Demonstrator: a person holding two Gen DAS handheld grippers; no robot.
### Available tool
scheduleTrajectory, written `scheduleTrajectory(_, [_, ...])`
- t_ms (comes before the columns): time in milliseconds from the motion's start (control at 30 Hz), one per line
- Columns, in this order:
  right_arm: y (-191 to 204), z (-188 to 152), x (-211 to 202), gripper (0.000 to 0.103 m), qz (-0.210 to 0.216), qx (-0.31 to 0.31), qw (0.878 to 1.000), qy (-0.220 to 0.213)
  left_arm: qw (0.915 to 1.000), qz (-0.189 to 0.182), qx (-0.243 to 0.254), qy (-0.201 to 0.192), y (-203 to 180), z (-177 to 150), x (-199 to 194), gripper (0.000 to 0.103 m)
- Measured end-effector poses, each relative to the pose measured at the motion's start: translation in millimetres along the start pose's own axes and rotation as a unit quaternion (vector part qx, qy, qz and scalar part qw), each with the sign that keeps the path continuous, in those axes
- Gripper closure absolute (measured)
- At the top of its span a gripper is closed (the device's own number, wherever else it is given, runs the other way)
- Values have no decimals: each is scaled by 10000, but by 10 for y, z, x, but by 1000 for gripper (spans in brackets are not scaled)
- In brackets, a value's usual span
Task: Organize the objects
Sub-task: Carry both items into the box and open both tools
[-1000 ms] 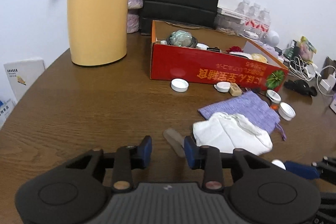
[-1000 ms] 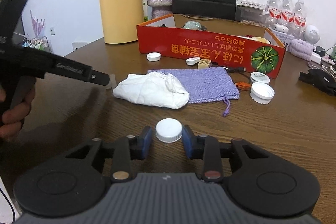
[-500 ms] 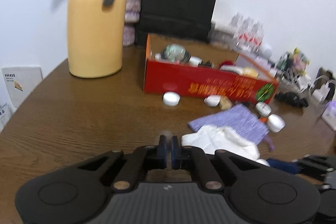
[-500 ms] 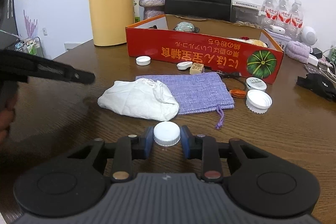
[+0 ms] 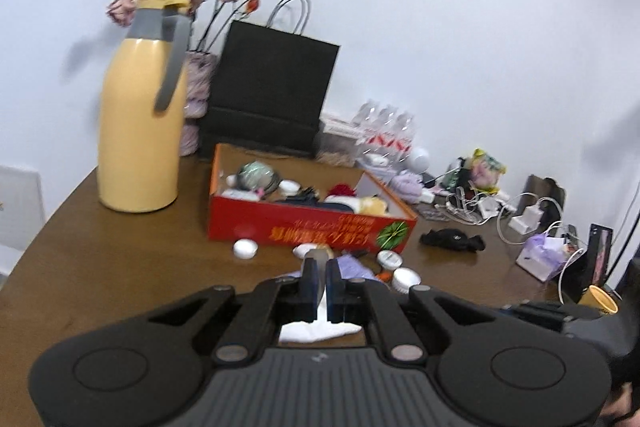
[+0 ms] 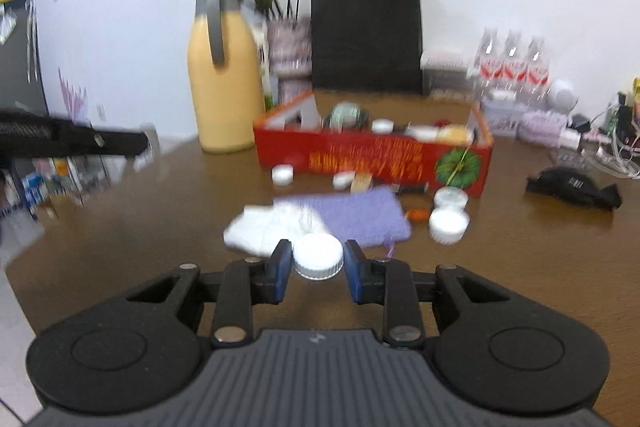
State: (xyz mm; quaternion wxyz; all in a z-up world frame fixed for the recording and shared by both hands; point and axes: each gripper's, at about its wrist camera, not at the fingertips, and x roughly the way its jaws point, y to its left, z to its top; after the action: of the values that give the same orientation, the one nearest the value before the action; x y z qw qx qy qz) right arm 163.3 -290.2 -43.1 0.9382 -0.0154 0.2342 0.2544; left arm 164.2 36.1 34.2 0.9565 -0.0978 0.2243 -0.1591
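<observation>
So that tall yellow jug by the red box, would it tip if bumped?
Possibly. The yellow thermos jug stands tall on a fairly narrow base, so a high knock might topple it. Its smooth, glossy wall looks slippery, and likely rigid. Its fill and weight cannot be told.

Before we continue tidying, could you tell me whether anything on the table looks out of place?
Yes: several white caps and a purple pouch lie loose on the table before the red box, not inside it.
</observation>
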Motion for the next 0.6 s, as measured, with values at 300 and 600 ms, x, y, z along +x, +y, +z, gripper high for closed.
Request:
scheduleTrajectory(300, [-455,842,378,74,38,-186,9991,-381,9992,-31,364,163,229,799,936,101])
scheduleTrajectory(600, [-865,1795,2794,74,60,533,9932,1032,9864,921,603,1218,719,1391,2984,94])
